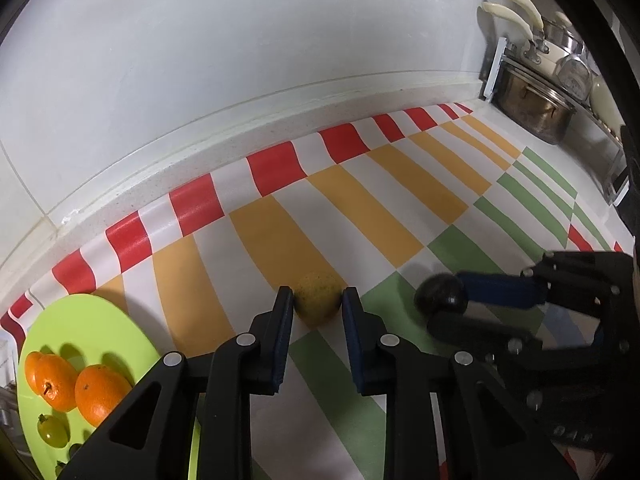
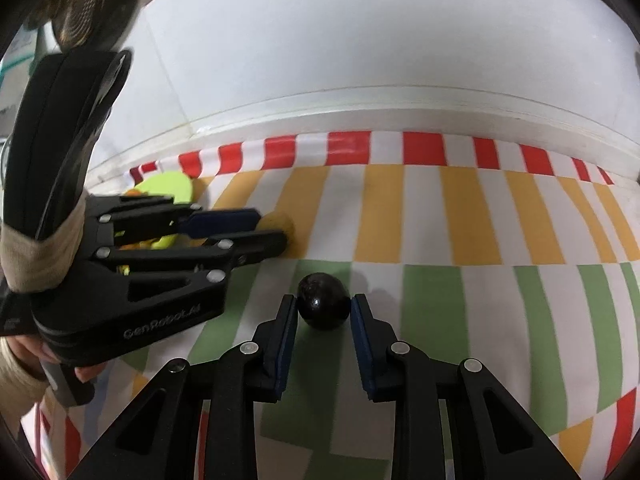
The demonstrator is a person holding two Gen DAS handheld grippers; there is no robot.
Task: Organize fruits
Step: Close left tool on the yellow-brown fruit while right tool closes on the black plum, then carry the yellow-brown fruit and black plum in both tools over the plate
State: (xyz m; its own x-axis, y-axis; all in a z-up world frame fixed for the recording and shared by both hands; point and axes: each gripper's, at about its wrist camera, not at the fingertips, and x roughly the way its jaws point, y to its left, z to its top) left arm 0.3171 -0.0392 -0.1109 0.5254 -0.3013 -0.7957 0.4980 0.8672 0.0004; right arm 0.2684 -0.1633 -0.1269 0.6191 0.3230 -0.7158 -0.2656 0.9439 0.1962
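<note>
Left gripper (image 1: pixel 318 300) is down on the striped red, yellow, green and white tablecloth (image 1: pixel 400 208), its blue-padded jaws nearly shut and pressed against both sides of a small round yellow fruit (image 1: pixel 318 298) resting on a yellow stripe. Right gripper (image 2: pixel 324 304) has its jaws squeezed in on a glossy dark, egg-shaped fruit (image 2: pixel 324 300) sitting on a green stripe just beside it. Off to the left sits the round lime-green plate (image 1: pixel 80 320), already holding three oranges (image 1: pixel 100 392) and a small green fruit (image 1: pixel 52 430).
</note>
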